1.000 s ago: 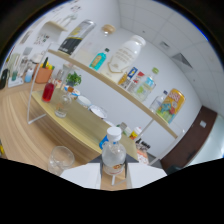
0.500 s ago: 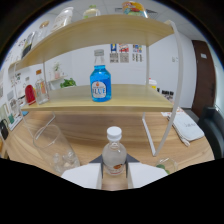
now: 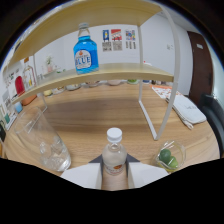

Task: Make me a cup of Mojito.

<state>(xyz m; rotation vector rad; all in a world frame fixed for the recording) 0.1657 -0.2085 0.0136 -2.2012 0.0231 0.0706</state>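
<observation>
A clear white-capped bottle [image 3: 113,155] is clamped between the gripper [image 3: 114,172] fingers above the wooden table [image 3: 100,112]. A tall glass [image 3: 42,142], apparently holding ice, is seen left; a blue bottle [image 3: 85,50] is shelved beyond.
</observation>
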